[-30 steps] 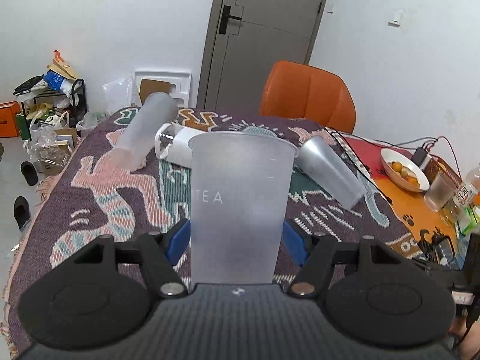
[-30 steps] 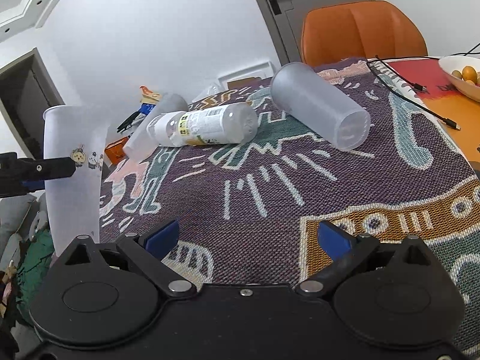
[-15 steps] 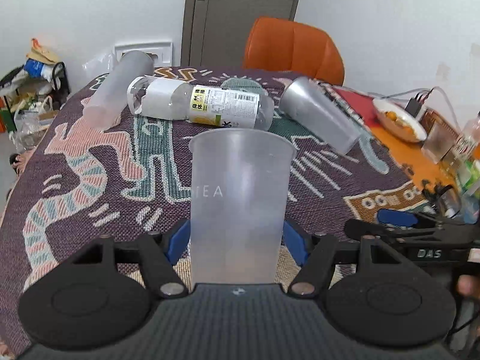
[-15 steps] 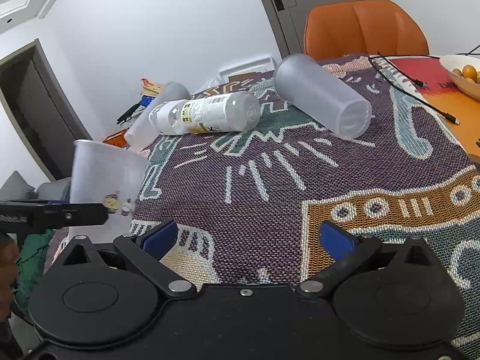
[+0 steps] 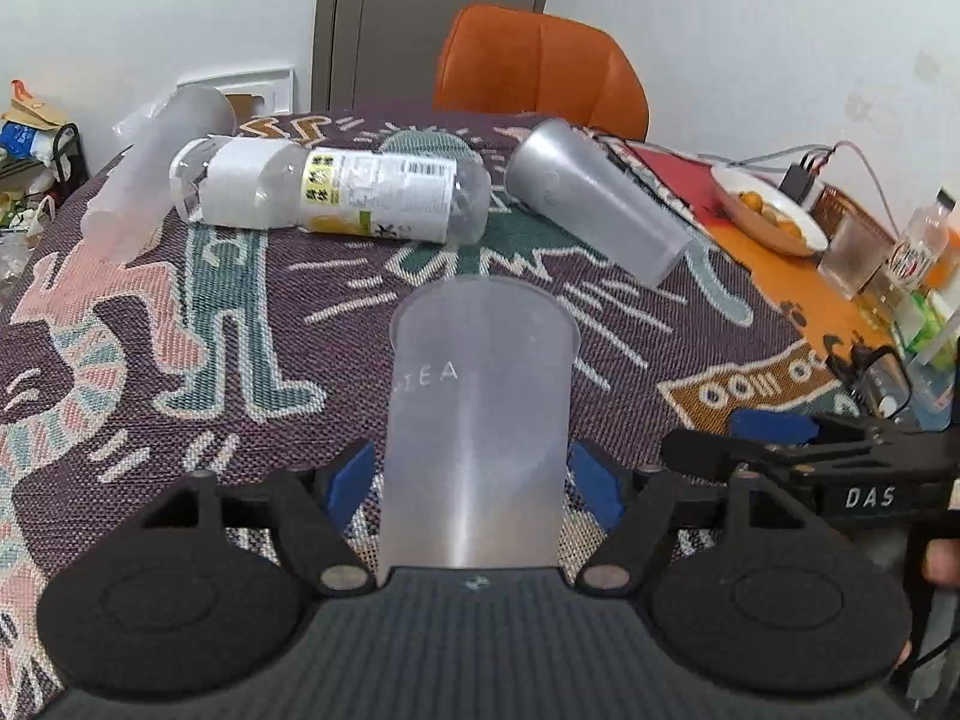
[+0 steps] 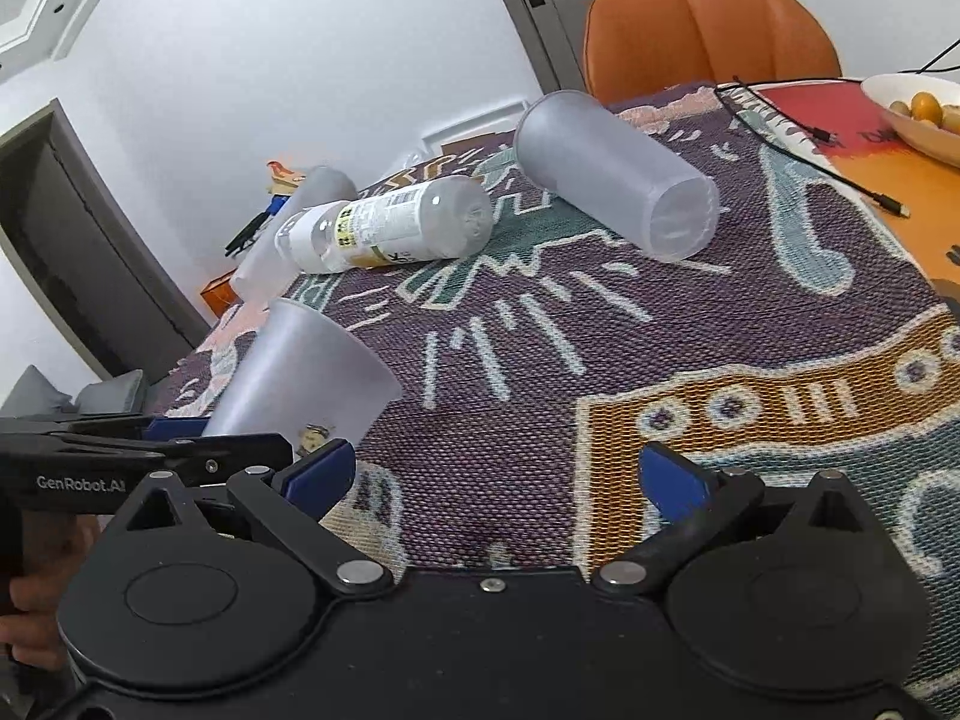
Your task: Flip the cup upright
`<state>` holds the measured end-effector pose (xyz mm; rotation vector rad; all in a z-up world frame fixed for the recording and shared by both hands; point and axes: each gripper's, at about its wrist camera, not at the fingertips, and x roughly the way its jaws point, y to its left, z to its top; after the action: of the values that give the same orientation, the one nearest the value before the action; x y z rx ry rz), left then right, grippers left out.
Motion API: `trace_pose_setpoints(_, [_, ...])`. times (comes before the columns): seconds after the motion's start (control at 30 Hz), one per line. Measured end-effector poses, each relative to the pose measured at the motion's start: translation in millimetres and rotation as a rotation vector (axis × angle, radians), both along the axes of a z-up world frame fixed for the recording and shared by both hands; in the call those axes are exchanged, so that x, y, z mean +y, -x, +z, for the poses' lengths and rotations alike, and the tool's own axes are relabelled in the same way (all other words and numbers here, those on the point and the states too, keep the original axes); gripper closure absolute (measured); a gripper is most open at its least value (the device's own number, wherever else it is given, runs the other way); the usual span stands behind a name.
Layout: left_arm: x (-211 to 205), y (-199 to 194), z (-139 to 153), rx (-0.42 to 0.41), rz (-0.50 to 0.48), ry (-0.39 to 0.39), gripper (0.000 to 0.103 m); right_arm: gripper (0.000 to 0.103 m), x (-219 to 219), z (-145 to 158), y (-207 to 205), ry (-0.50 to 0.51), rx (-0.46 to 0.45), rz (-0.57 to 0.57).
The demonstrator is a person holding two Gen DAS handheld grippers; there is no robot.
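Note:
My left gripper point(image 5: 474, 483) is shut on a frosted plastic cup point(image 5: 477, 420) marked "TEA", mouth pointing away from the camera. In the right wrist view this cup point(image 6: 300, 384) leans to the right, low over the patterned cloth's near left corner. My right gripper point(image 6: 495, 477) is open and empty, low over the cloth just right of it; it shows at the right edge of the left wrist view point(image 5: 780, 444). A second frosted cup point(image 6: 618, 174) lies on its side at the far middle. A third cup point(image 5: 156, 171) lies at the far left.
A clear labelled bottle point(image 5: 330, 189) lies on its side between the two lying cups. An orange chair point(image 5: 540, 72) stands behind the table. At the right are a bowl of fruit point(image 5: 768, 210), a glass point(image 5: 849, 258), a small bottle point(image 5: 918, 240) and cables point(image 6: 804, 126).
My left gripper has lowered the held cup toward the cloth and tilted it from upright to leaning. The right gripper has stayed open and nearly still.

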<state>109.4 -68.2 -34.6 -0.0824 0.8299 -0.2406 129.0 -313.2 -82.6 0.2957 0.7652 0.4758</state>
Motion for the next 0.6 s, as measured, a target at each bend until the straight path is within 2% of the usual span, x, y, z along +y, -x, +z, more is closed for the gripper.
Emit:
trace_pose_setpoints(0.13, [14,5,9,-0.051,0.062,0.027,0.017,0.000,7,1,-2,-0.034,0.015,0.024])
trace_pose_setpoints(0.37, [40,15,16,-0.129,0.159,0.045,0.013,0.000,20,2,-10,-0.120,0.060,0.058])
trace_pose_setpoints(0.6, [67,21,10,-0.133,0.243,0.070,0.013,0.000,33,-2,-28,-0.208,0.140,0.076])
